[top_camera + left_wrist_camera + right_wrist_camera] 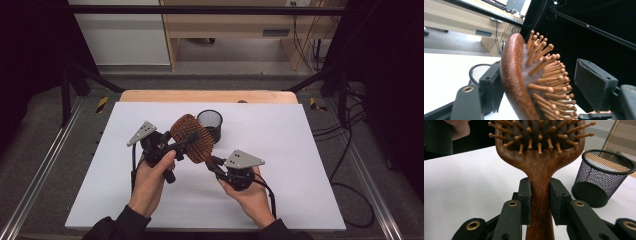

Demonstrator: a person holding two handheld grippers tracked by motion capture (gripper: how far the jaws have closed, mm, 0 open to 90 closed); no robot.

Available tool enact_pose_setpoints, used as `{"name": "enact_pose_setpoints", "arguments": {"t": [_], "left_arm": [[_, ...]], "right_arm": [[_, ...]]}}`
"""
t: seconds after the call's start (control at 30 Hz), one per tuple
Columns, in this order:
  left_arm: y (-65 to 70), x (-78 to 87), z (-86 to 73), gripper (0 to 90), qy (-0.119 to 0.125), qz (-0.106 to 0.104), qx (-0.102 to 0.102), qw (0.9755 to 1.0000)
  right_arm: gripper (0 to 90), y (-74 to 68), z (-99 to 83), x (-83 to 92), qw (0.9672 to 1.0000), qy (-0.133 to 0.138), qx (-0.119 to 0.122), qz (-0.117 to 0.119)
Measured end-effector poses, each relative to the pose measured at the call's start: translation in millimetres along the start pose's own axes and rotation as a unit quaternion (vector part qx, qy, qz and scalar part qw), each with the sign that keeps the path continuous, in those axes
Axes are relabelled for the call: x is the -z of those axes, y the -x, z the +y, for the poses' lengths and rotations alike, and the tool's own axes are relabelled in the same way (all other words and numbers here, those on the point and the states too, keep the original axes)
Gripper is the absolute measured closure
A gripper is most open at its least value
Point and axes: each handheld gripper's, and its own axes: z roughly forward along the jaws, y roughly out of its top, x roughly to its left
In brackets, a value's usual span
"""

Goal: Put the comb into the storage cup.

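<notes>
High view: brown wooden paddle hairbrush with wooden pins held above white table, just in front of black wire-mesh cup. Left tool at brush head; right tool at brush handle.

Left gripper view: brush head between jaws; one jaw against smooth wooden back, other jaw clear of pin tips. Not clenched. Mesh cup behind brush.

Right gripper view: right tool clamped on brush handle, both pads pressing wood. Mesh cup beside brush, apart from it.
</notes>
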Motion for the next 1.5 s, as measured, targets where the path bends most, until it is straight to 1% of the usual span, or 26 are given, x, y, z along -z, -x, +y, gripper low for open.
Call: {"name": "enact_pose_setpoints", "arguments": {"t": [0.17,0.23,0.43,0.57,0.7,0.9,1.33,1.5], "left_arm": [[0.8,0.5,0.0,34.6,-0.006,0.010,0.004,0.9999],[0.5,0.7,0.2,36.6,-0.008,0.013,0.010,0.9998],[1.1,0.5,0.4,38.5,-0.012,0.015,0.024,0.9995],[2.1,0.6,0.9,40.1,-0.015,0.012,0.027,0.9995],[2.0,1.8,2.5,44.2,-0.017,0.000,0.032,0.9993],[3.5,2.7,2.6,49.8,-0.021,-0.004,0.033,0.9992],[5.9,0.9,1.3,52.5,-0.022,-0.009,0.037,0.9990],[5.2,-0.4,2.1,52.6,-0.023,-0.011,0.037,0.9990]], "right_arm": [[72.9,0.5,-0.2,-0.1,1.0000,0.001,0.000,0.001],[72.9,0.6,-0.5,-0.2,1.0000,0.000,-0.001,0.001],[72.9,0.7,-1.2,-1.2,1.0000,-0.001,-0.001,0.001],[72.9,1.0,-1.8,-1.5,1.0000,-0.003,-0.001,0.001],[72.9,1.0,-2.2,-1.6,1.0000,-0.004,0.000,0.000],[73.0,0.2,-4.2,-3.9,1.0000,-0.008,0.002,0.000],[72.6,1.9,-7.6,-6.7,0.9998,-0.010,-0.009,0.011],[70.8,3.7,-8.6,-7.4,0.9996,-0.008,-0.020,0.017]]}}
